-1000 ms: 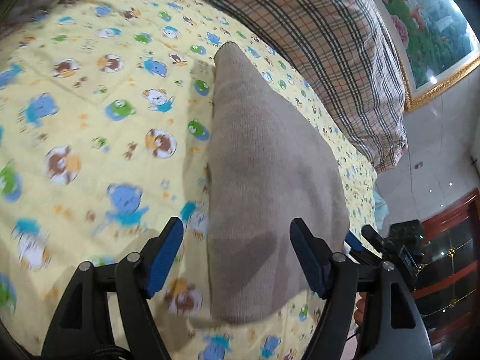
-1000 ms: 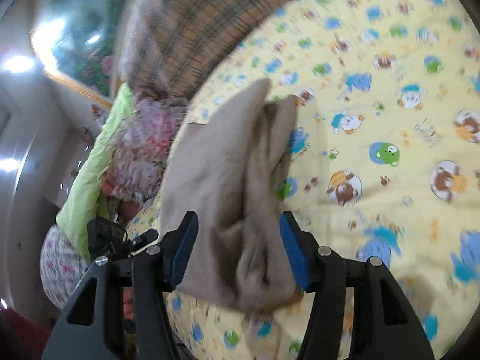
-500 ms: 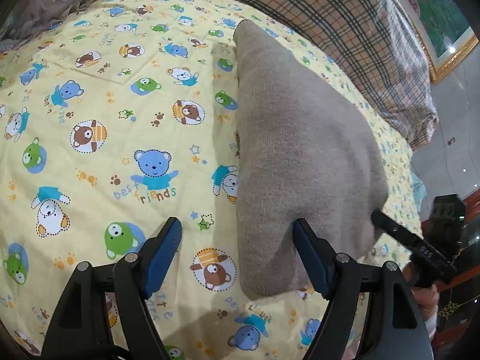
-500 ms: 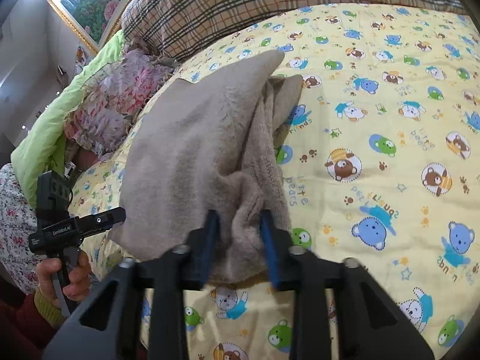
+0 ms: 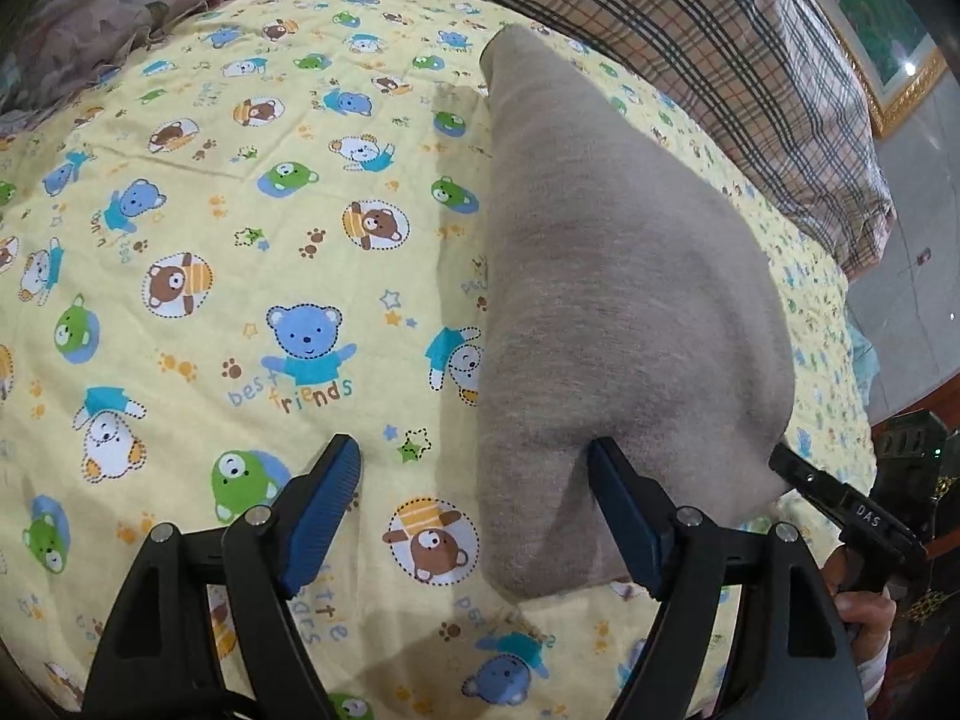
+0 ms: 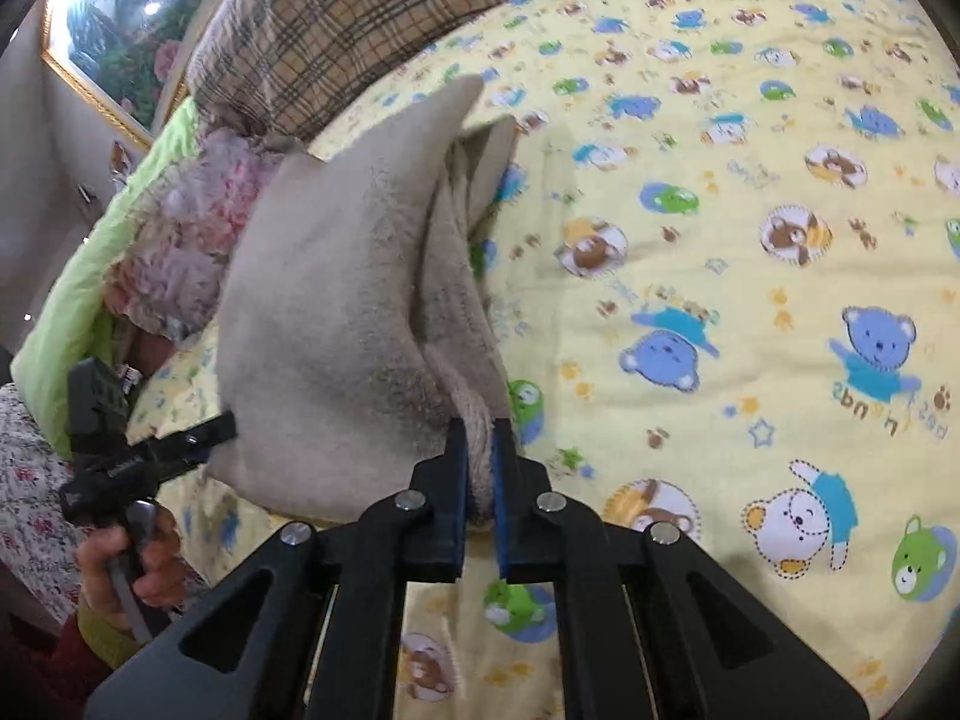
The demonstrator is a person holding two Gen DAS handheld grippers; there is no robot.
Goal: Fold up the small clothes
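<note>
A beige knitted garment [image 5: 606, 276] lies folded on the yellow bear-print sheet [image 5: 240, 240]. My left gripper [image 5: 474, 504] is open just above the sheet; its right finger touches the garment's near edge, and nothing is between the jaws but sheet and cloth edge. In the right wrist view the same garment [image 6: 342, 324] is lifted at its near corner. My right gripper [image 6: 477, 450] is shut on that bunched corner. The left gripper shows at the garment's left edge in the right wrist view [image 6: 198, 438].
A plaid blanket [image 5: 720, 60] runs along the far side of the bed. A floral pillow [image 6: 180, 240] and a green cushion [image 6: 78, 300] lie at the bed's left end. A framed picture [image 6: 108, 18] hangs on the wall behind.
My right gripper has closed on the garment's near corner. My left gripper stayed open and drew back slightly, with the garment now settled on the sheet.
</note>
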